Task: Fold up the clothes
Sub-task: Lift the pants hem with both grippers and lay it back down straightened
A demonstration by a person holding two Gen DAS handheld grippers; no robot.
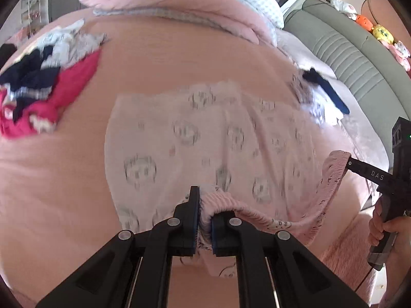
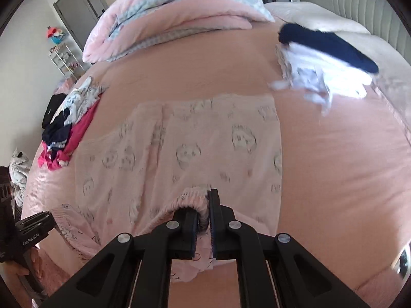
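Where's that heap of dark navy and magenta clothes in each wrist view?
Left wrist: the heap of dark navy and magenta clothes lies at the left edge, above middle.
Right wrist: the heap lies left of centre, beside the pale pink printed garment.
Shared landmark: the folded pink quilt, top of both.

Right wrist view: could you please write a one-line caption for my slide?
Right hand-held gripper clamps the elastic waistband of pink printed pants spread on a pink bed.
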